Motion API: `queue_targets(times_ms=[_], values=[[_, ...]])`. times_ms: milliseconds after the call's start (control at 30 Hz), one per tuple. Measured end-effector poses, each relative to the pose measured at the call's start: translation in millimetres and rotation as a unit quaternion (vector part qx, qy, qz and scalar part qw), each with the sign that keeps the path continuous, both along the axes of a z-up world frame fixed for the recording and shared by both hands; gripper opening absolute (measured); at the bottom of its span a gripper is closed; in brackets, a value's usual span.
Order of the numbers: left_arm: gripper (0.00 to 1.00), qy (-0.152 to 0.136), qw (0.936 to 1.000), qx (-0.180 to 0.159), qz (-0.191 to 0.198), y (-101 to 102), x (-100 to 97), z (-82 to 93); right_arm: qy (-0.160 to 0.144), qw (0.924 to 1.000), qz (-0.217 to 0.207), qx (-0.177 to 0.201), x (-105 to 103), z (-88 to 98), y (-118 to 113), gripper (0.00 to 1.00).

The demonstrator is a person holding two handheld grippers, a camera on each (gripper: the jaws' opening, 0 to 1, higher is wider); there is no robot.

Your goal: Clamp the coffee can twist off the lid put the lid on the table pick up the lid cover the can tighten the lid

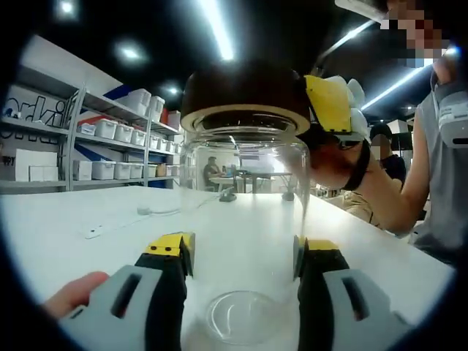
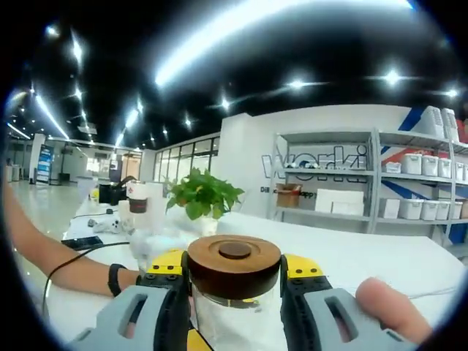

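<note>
1. The coffee can [image 1: 245, 219] is a clear glass jar, see-through down to its round base, standing on the white desk [image 1: 88, 256] in the left gripper view. No contents can be made out inside.
2. Its lid [image 2: 234, 265] is dark brown wood, round, with a raised disc at the centre; in the left gripper view the lid [image 1: 245, 95] sits on the mouth of the jar.
3. The left claw [image 1: 243, 252] has its yellow-tipped jaws against both sides of the glass body, low down, gripping the can.
4. The right claw [image 2: 235, 274] is closed on the lid, one jaw at each side of the wooden rim; in the left gripper view that right claw [image 1: 329, 110] appears at the right edge of the lid.
5. A fingertip [image 1: 69, 292] shows at the lower left of the left gripper view, and another fingertip [image 2: 387, 303] at the lower right of the right gripper view.
6. A person's forearm with a black wristband [image 2: 113, 278] lies on the desk left of the can.
7. A potted green plant [image 2: 201, 194] stands farther back on the desk, with small items near it too blurred to name.
8. Metal shelving [image 2: 365, 175] holding white storage bins [image 1: 117, 130] lines the wall behind.
9. A person in a grey sleeveless top [image 1: 446, 168] stands at the desk's right side.
</note>
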State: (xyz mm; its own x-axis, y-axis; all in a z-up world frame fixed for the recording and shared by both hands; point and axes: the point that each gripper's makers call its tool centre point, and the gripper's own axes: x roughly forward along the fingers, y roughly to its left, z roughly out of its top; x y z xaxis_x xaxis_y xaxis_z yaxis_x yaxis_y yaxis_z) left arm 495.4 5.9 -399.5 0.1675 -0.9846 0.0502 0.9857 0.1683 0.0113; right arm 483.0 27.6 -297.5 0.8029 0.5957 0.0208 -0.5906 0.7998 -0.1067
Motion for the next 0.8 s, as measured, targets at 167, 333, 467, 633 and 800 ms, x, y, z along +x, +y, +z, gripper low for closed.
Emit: queue_targets(times_ms=[167,333,467,633,800], values=[[0.5,-0.001,1.0,0.001,0.001,-2,-4.9,0.5,-0.005,0.9995,-0.031,-0.003,-1,-0.3,0,0.44],[0.5,-0.001,1.0,0.002,0.001,-4,-8.5,0.9,-0.003,0.9985,-0.054,0.01,1,-0.2,-3,0.44],[0.5,-0.001,1.0,0.002,0.0,-5,-10.8,1.2,-0.009,0.9973,-0.071,0.017,1,-0.4,-3,0.44],[0.5,-0.001,1.0,0.003,0.001,-6,-11.9,1.2,-0.017,0.9956,-0.089,0.024,0,-0.3,-3,0.44],[0.5,-0.002,1.0,0.004,0.001,-6,-11.6,0.8,-0.026,0.9938,-0.103,0.031,-1,-0.4,-5,0.44]])
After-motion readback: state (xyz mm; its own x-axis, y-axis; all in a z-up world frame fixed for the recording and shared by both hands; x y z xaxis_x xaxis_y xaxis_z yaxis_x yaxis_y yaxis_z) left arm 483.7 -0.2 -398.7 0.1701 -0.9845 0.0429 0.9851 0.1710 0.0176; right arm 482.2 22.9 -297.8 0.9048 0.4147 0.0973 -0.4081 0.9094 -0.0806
